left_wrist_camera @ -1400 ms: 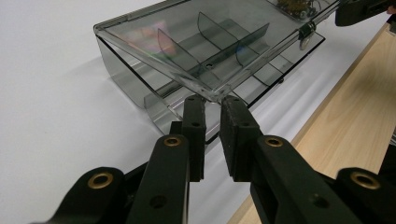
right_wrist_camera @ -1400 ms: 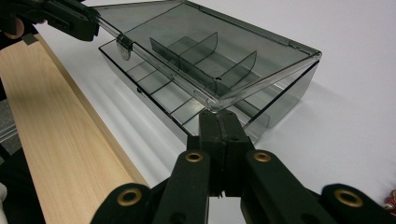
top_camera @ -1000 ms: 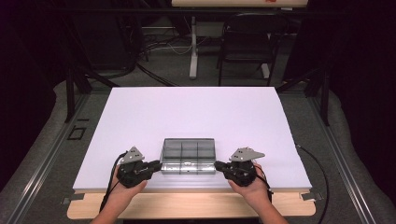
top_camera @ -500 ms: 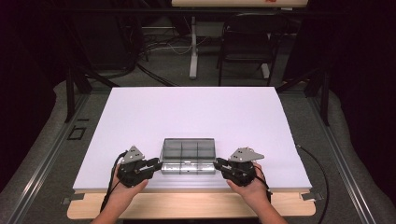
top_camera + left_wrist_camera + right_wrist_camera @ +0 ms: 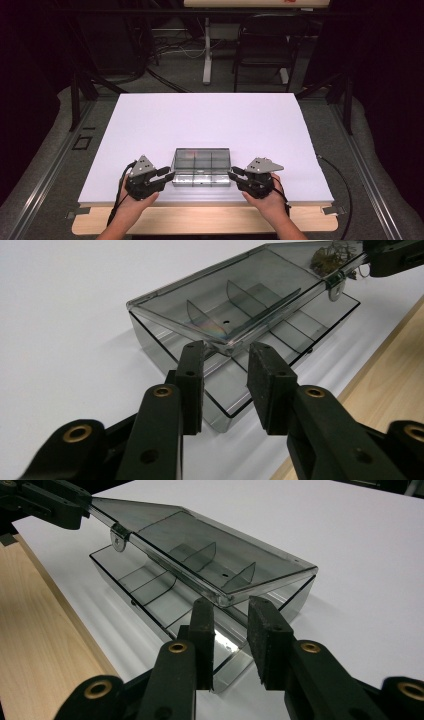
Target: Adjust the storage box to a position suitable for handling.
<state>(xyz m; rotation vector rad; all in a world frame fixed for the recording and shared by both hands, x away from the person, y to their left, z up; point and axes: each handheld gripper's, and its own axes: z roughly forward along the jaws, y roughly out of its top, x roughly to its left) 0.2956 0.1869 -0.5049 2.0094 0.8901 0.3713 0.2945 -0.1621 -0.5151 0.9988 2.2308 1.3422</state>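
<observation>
A clear smoke-tinted plastic box (image 5: 201,166) with a hinged lid sits near the front edge of the white desk (image 5: 210,120), about midway between its left and right sides. Thin dividers split its inside into compartments, and nothing can be made out in them. The lid (image 5: 235,295) stands partly raised, tilted up along its front edge, so a wedge of air separates it from the tray below. A small latch tab (image 5: 118,535) hangs from the middle of that front edge.

The left tongs (image 5: 169,176) sit just off the box's left end, pointing at it. In the left gripper view their two black pads (image 5: 192,385) stand apart, with the near corner of the lid's rim just beyond the tips, in line with the gap between them; neither pad presses on it. These tongs have just been opening, and they are released.

The right tongs (image 5: 234,174) mirror this at the box's right end. In the right gripper view their pads (image 5: 264,635) are likewise spread, with the lid's near corner just ahead of the gap and no pad squeezing it. They too have just been opening and grip nothing.

Each hand rests at the desk's front, the left hand (image 5: 134,202) and the right hand (image 5: 267,200) over the strip of bare wood (image 5: 200,220) that runs below the white sheet.
</observation>
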